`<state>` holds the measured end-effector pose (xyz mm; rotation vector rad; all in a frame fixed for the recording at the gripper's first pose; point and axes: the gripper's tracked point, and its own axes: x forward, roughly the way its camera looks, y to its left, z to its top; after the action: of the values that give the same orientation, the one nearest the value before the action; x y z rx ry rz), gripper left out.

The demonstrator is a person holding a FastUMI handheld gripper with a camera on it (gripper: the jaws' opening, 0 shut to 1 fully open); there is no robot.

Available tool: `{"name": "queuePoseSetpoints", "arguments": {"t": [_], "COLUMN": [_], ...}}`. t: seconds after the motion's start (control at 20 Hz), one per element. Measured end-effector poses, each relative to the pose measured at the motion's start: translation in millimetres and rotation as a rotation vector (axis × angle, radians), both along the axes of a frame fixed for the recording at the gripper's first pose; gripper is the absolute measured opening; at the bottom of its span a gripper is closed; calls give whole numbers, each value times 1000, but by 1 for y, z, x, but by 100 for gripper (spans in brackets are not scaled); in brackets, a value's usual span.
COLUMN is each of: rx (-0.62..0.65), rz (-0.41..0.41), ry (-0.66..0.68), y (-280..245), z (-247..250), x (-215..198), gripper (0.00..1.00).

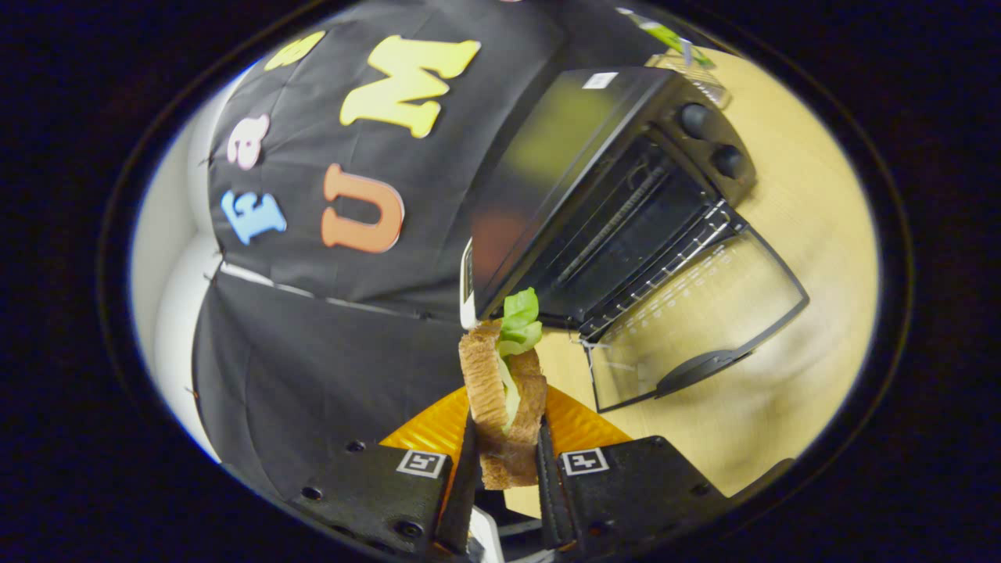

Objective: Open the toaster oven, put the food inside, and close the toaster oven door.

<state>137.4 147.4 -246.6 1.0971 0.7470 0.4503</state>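
My gripper (504,461) is shut on a sandwich (502,391) of brown bread with green lettuce sticking out of its top; both fingers press its sides and it stands upright between them. Beyond the fingers and to the right sits the black toaster oven (626,188), seen tilted. Its glass door (696,320) hangs fully open, flat over the table, with the dark handle (700,369) at its outer edge. The wire rack (665,262) shows inside the open cavity. Two knobs (708,141) sit on the oven's control panel.
The oven stands on a light wooden table (805,234). An orange plate (430,426) lies just behind the sandwich, under the fingers. A clear container (688,66) with something green rests behind the oven. The black cloth wall rises to the left.
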Motion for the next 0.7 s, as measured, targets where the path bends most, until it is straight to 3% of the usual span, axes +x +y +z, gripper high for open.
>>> {"name": "queuePoseSetpoints", "arguments": {"t": [0.45,0.7], "rx": [238,211], "rz": [-407,-466], "ry": [-8,-52], "y": [-41,-30], "z": [-65,-70], "x": [107,146], "gripper": [40,41]}}
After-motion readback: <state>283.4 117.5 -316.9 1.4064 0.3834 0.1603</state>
